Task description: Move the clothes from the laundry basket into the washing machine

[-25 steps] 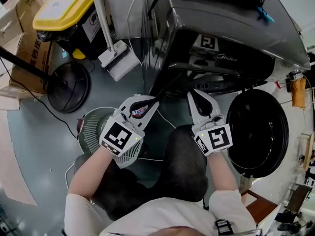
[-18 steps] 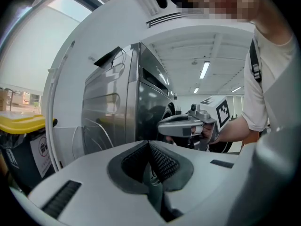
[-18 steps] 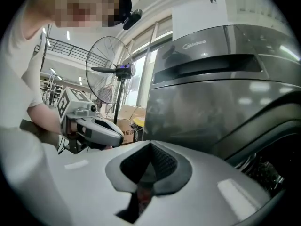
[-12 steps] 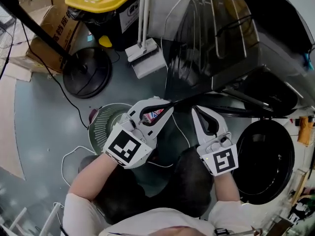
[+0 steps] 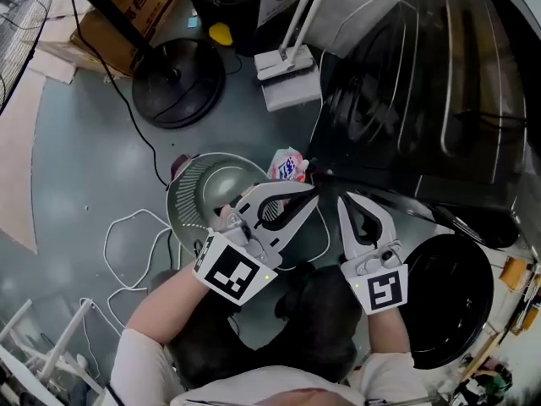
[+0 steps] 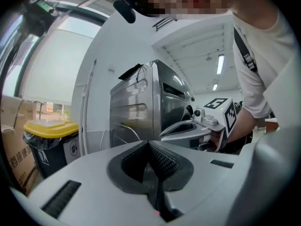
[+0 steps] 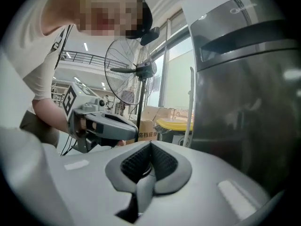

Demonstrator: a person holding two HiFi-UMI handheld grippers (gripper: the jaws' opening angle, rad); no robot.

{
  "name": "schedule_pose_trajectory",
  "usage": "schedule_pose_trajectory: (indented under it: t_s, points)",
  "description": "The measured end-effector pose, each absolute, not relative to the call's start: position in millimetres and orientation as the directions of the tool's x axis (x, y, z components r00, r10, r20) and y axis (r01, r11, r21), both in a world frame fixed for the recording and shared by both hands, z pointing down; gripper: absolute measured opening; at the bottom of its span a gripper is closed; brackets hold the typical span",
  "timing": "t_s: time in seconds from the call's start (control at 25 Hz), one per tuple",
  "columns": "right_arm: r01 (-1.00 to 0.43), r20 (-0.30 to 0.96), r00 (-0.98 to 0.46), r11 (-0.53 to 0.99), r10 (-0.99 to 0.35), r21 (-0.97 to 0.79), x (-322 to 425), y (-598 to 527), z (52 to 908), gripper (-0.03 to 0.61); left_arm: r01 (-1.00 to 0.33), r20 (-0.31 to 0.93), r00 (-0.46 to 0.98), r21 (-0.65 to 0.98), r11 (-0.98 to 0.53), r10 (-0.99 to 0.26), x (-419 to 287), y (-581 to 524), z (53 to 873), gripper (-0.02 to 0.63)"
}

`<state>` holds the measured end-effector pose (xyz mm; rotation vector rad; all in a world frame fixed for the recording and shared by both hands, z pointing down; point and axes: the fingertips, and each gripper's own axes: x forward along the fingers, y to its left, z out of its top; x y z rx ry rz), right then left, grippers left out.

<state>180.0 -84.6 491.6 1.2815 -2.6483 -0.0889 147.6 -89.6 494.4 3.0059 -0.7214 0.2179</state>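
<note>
At far left lies a brown cardboard box [image 5: 135, 11], and next to it is the flat, round, matt black base of a fan [image 5: 177, 73]. A black bin [image 5: 228, 2] with a yellow lid stands behind them. A white mop [image 5: 287, 68] with a flat rectangular head rests on the grey floor, and a thin white cable [image 5: 127, 235] loops below it.

The basket [image 5: 180, 201] is round, with pale grey-green ribbed walls. Its smooth grey bottom shows. A small crumpled pink, white and blue bundle [image 5: 287, 166] sits at its right rim; cloth or packet, I cannot tell.

The left gripper [image 5: 306, 200], white plastic with black ribbed pads, reaches over the basket's right edge. Its jaws are pressed together with nothing between them. The right gripper [image 5: 345, 199], just beside it, is also closed and empty.

The washer [image 5: 406, 100] fills the right, a boxy body of dark, glossy metal. Its round black door [image 5: 456, 299] hangs open at lower right. The head view does not show the drum's inside.
</note>
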Motion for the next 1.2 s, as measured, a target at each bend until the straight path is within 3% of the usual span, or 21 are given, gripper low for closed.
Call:
schedule_pose_trajectory:
  t_s: [0.16, 0.36, 0.64, 1.2]
  points:
    - [-0.774, 0.143, -0.611, 0.626, -0.778, 0.099, 175, -91, 482, 0.009, -0.526, 0.093, 0.849, 0.061, -0.848, -0.520, 131, -106, 485, 0.005]
    - [-0.803, 0.167, -0.577, 0.593, -0.799, 0.063, 173, -89, 463, 0.010, -0.641, 0.132, 0.767, 0.103, -0.760, -0.629, 105, -111, 479, 0.005]
    - [-0.818, 0.219, -0.552, 0.574, -0.804, 0.045, 177, -67, 396, 0.009, -0.622, 0.183, 0.781, 0.138, -0.771, -0.598, 103, -86, 417, 0.005]
    - [-0.843, 0.215, -0.515, 0.536, -0.830, 0.047, 189, -39, 183, 0.009, -0.590, 0.186, 0.805, 0.148, -0.794, -0.564, 95, -40, 197, 0.005]
